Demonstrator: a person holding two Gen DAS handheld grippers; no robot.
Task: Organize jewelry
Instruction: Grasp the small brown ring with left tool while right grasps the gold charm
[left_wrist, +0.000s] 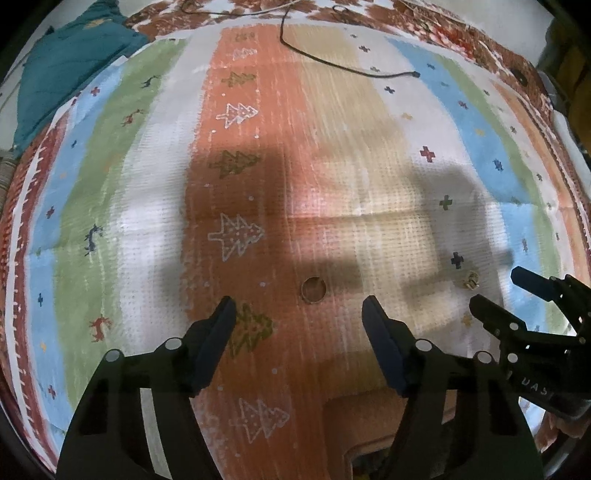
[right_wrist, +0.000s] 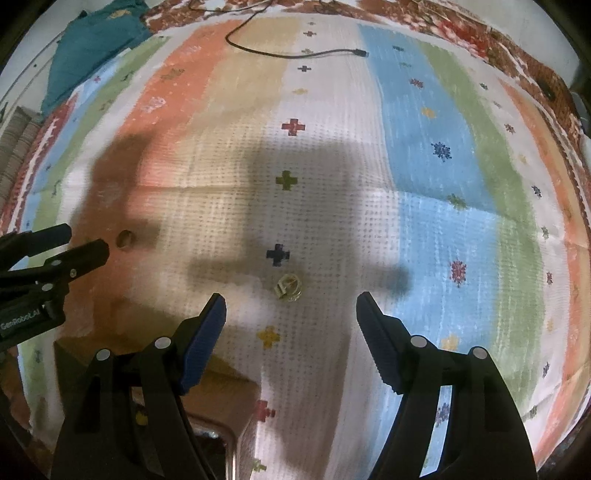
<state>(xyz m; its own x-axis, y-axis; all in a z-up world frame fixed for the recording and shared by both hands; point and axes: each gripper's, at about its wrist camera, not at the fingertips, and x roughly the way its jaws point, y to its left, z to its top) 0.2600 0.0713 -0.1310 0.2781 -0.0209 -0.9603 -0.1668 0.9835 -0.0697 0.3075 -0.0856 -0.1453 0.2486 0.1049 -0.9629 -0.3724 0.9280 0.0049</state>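
A plain gold band ring (left_wrist: 313, 290) lies on the orange stripe of the patterned cloth, just beyond the gap of my left gripper (left_wrist: 299, 302), which is open and holds nothing. The same band (right_wrist: 125, 239) shows in the right wrist view beside the left gripper (right_wrist: 86, 237). An ornate gold jewelry piece (right_wrist: 289, 287) rests on the white stripe, right ahead of my open, empty right gripper (right_wrist: 291, 297). In the left wrist view this piece (left_wrist: 471, 279) sits next to the right gripper (left_wrist: 496, 287). A tan box (left_wrist: 369, 417) lies under the grippers, partly hidden.
The striped cloth (left_wrist: 155, 206) covers the whole surface. A black cable (left_wrist: 332, 62) (right_wrist: 280, 55) trails across the far side. A teal cloth (left_wrist: 66, 70) (right_wrist: 92, 40) is bunched at the far left. The box's corner (right_wrist: 221, 398) sits near the bottom.
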